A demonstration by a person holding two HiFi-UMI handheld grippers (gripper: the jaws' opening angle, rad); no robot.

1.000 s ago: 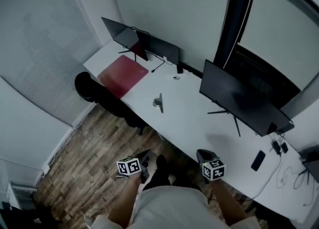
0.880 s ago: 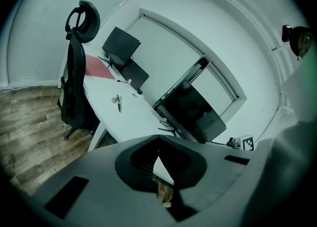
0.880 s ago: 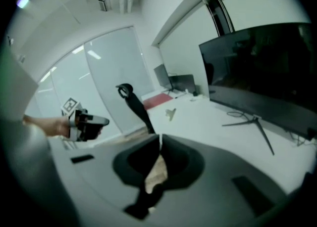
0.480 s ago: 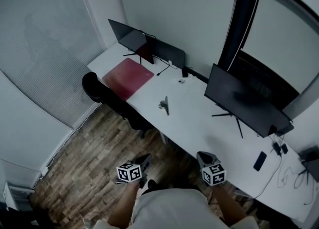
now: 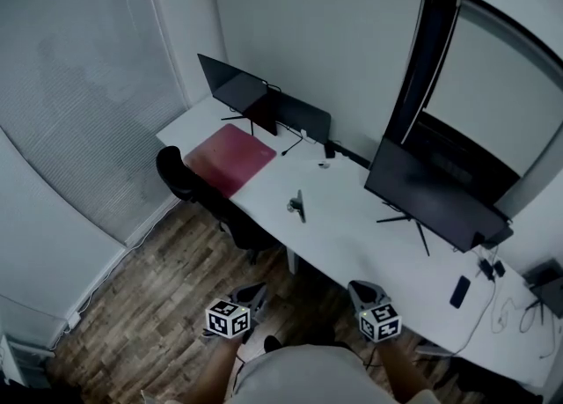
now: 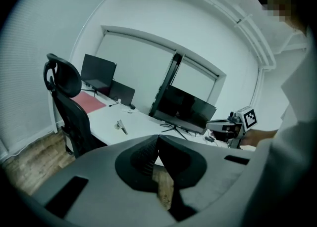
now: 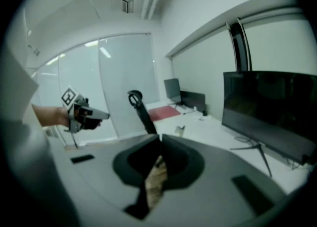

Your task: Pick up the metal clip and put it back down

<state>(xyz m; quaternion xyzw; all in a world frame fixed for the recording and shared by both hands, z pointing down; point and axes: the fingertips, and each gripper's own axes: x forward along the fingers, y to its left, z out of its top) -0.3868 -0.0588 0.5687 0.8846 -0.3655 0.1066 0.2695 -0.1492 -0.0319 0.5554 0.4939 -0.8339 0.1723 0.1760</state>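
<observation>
Head view first: the long white worktop (image 5: 352,235) runs diagonally from upper left to lower right, and the metal clip (image 5: 299,206) lies on it near the front edge, just about mid-frame, all on its own. A red mat (image 5: 230,158) sits at the upper-left end, with a black chair (image 5: 189,184) tucked in beside it. Two dark monitors stand along the back, one at upper left (image 5: 230,90) and a bigger one at right (image 5: 435,195). Down at the bottom edge, the left gripper (image 5: 251,297) and right gripper (image 5: 362,292) are side by side over the wooden floor (image 5: 149,279), both well apart from the clip.

Over to the left gripper view: its fingers (image 6: 143,154) are pressed together at the tip, nothing between them. The clip shows small on the worktop left of centre, the chair stands tall at the left, and the other gripper pokes in from the right edge.

Now the right gripper view: these fingers (image 7: 173,159) are closed too, and empty, tips meeting in the middle. The clip is a small speck on the worktop just above them, the big monitor fills the right side, and the left gripper is held out at mid-left.
</observation>
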